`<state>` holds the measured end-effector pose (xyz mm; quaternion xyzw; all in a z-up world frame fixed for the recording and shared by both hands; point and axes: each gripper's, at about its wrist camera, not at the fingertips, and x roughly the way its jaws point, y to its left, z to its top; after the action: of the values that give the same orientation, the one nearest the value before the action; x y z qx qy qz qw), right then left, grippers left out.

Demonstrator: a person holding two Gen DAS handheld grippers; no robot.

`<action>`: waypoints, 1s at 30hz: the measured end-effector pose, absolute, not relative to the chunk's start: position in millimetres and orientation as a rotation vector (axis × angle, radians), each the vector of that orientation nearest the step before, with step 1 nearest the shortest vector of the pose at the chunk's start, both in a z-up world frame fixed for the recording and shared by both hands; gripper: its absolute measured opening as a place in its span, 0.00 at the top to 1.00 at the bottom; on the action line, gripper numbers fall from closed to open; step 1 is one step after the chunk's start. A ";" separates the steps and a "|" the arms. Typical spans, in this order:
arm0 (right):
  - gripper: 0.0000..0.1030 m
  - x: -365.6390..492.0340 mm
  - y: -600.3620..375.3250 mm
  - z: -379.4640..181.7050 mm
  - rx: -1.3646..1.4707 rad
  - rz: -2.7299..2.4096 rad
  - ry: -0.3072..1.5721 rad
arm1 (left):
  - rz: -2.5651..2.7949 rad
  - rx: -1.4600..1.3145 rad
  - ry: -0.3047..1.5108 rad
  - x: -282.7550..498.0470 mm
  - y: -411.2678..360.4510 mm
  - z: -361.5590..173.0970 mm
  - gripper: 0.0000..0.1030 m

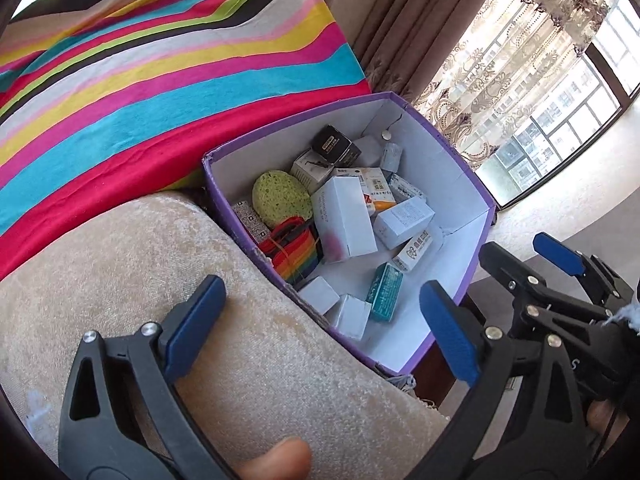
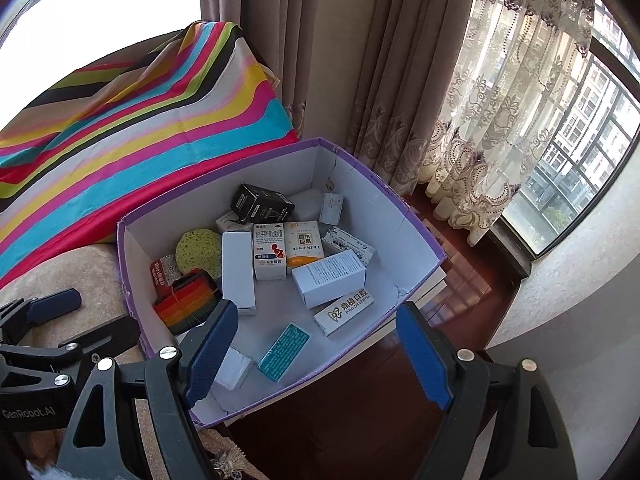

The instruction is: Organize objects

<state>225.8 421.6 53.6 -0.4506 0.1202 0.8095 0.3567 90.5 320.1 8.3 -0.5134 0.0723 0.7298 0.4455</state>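
We see bright daylight pouring in from the window (image 1: 560, 120) at the right of both frames, filtered through the lace curtain (image 2: 500, 120). The upper left corner of each frame is blown out to pure white. Inside the purple box (image 2: 404, 208) the white walls glow evenly, with soft shadows under the small cartons. Both views are sharp at centre; fisheye bending curves the edges, and dark vignetting rings the corners.

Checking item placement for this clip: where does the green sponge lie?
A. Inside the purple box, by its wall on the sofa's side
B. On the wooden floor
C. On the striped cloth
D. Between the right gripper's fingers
A: the green sponge lies inside the purple box, among the small cartons.
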 end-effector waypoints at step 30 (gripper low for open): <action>0.20 222.9 423.4 44.0 -1.192 2.090 0.321 | 1.815 -1.273 0.189 90.8 321.3 8.0 0.04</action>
<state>222.9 423.4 44.0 -0.4599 0.1239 0.8068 0.3495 90.8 321.3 8.0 -0.5133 0.0761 0.7315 0.4423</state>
